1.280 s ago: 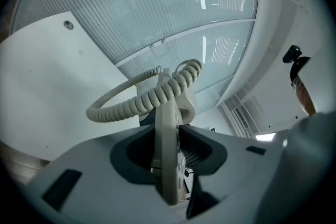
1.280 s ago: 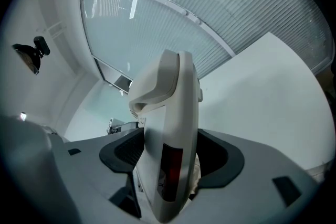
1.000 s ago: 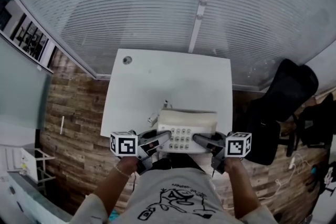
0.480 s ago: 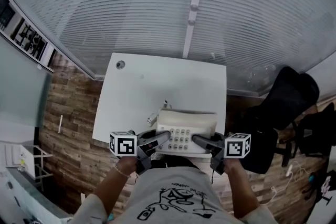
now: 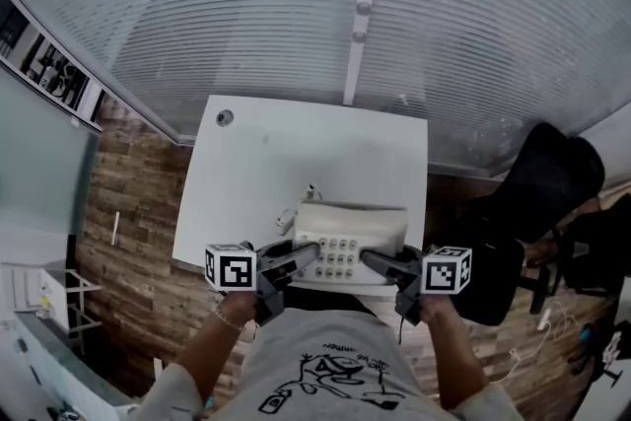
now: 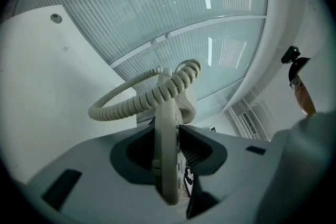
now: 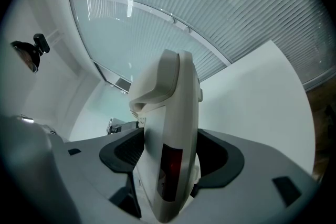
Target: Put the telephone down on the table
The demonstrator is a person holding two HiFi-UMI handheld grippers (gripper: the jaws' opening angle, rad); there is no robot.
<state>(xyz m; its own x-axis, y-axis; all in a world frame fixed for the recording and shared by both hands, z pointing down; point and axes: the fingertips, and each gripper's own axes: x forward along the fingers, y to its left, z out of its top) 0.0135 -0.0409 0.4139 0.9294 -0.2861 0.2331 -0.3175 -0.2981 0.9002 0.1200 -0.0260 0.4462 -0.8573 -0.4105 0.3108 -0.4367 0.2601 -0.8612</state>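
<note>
Where the head view looks down, shows the telephone (image 5: 350, 246) held keypad-up between the left gripper (image 5: 312, 253) and the right gripper (image 5: 369, 259), one on each side, over the near edge of the white table (image 5: 296, 153) and close to the person's shirt. Cannot tell from here whether its base touches the tabletop. Leaves most of the table bare beyond it, so plenty of room to land.

Along the left gripper view, shows both jaws pinching the thin left rim of the casing, pads pressed on hard plastic. Shows the coiled cord (image 6: 134, 101) looping out loose ahead of the jaws, over the table. Judging by that: springy and floppy, likely to swing or snag under the base, so worth minding while lowering.

Along the right gripper view, shows the jaws clamped on the thicker right side of the body, with the handset (image 7: 157, 78) seated on the top face beyond them. Looks held there by its own weight only, so probably slides off if tilted; best kept level.

As to handling: seems fairly light, stiff, hollow plastic, smooth and a little slippery under the pads. Needs no harder squeeze, though a narrow pinch on each edge may let it pivot. Best gripped at both sides of the base, never by handset or cord, and set down flat and gently, since a drop could crack the shell.
</note>
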